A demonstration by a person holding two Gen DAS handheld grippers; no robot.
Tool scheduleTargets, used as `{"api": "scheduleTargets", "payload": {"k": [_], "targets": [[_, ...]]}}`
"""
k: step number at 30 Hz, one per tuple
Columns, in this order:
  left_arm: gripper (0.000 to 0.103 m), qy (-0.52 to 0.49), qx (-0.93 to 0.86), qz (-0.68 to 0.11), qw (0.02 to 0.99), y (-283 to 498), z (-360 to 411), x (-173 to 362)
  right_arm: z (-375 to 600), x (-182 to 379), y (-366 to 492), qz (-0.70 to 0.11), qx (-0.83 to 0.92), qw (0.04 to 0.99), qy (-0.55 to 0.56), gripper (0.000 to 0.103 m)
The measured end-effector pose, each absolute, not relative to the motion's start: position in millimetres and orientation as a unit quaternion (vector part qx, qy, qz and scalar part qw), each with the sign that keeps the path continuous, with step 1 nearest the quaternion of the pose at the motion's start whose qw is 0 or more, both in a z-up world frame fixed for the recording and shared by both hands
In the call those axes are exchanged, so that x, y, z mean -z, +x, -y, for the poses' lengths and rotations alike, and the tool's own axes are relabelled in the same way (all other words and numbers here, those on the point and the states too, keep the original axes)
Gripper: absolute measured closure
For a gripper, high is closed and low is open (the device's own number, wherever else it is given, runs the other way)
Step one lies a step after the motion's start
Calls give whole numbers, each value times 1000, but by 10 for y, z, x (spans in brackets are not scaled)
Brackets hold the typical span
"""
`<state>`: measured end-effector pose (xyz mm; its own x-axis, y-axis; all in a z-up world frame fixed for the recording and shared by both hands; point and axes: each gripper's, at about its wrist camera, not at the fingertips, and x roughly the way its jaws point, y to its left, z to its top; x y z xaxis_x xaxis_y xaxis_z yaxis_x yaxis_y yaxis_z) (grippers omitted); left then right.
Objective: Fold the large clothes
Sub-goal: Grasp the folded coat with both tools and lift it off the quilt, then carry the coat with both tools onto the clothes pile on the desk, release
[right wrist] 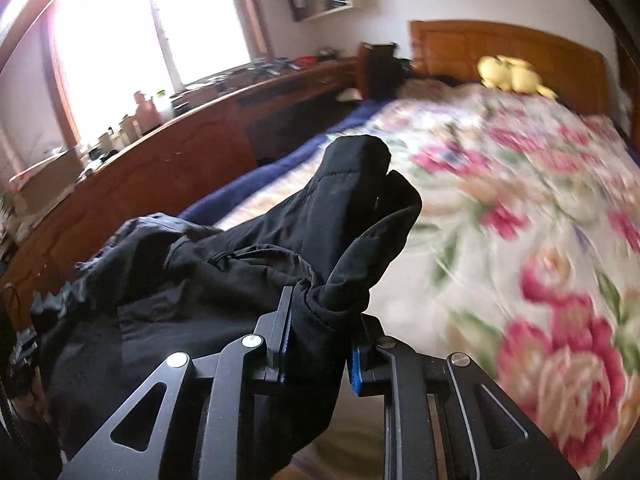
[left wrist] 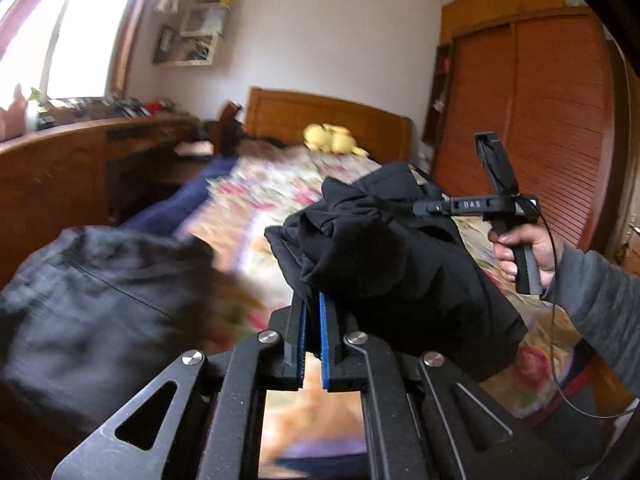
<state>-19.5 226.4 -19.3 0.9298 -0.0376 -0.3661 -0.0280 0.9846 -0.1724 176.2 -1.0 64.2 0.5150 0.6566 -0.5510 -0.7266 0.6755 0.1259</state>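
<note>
While lifted above the floral bed:
Left gripper: fingers pinching black jacket.
Right gripper: fingers pinching jacket.

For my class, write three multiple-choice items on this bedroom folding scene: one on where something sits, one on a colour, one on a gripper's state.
1. Where does the yellow plush toy lie?
A. On the desk
B. On the bed by the headboard
C. On the shelf

2. What colour is the garment being held?
A. Red
B. White
C. Black

3. What state is the right gripper in?
A. Shut on the garment
B. Open above the bedspread
C. Holding a box

Answers: 1 B, the toy rests on the floral bedspread below the headboard. 2 C, the cloth is black in both views. 3 A, black cloth is bunched between its blue pads.
</note>
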Motion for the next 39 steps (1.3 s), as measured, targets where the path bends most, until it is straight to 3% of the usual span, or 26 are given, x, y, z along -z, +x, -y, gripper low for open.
{"api": "scheduleTargets", "payload": {"k": [11, 20, 23, 29, 32, 39], "targets": [[98, -58, -146, -171, 973, -771, -3718, -128, -2033, -872, 1548, -250, -470, 835, -136, 82], [98, -94, -238, -207, 944, -961, -4538, 351, -3162, -383, 1698, -261, -475, 820, -185, 81], [98, -123, -252, -222, 934, -932, -4711, 573, -3394, -121, 1601, -274, -438, 819, -251, 79], [97, -127, -266, -237, 926, -964, -4651, 657, -3353, -107, 1683, -282, -433, 824, -234, 63], [93, -112, -273, -250, 922, -983, -4613, 570, -3330, -133, 1593, -270, -437, 826, -231, 62], [89, -85, -288, -247, 921, -1151, -4588, 207, -3201, -142, 1515, -251, -459, 824, -218, 48]]}}
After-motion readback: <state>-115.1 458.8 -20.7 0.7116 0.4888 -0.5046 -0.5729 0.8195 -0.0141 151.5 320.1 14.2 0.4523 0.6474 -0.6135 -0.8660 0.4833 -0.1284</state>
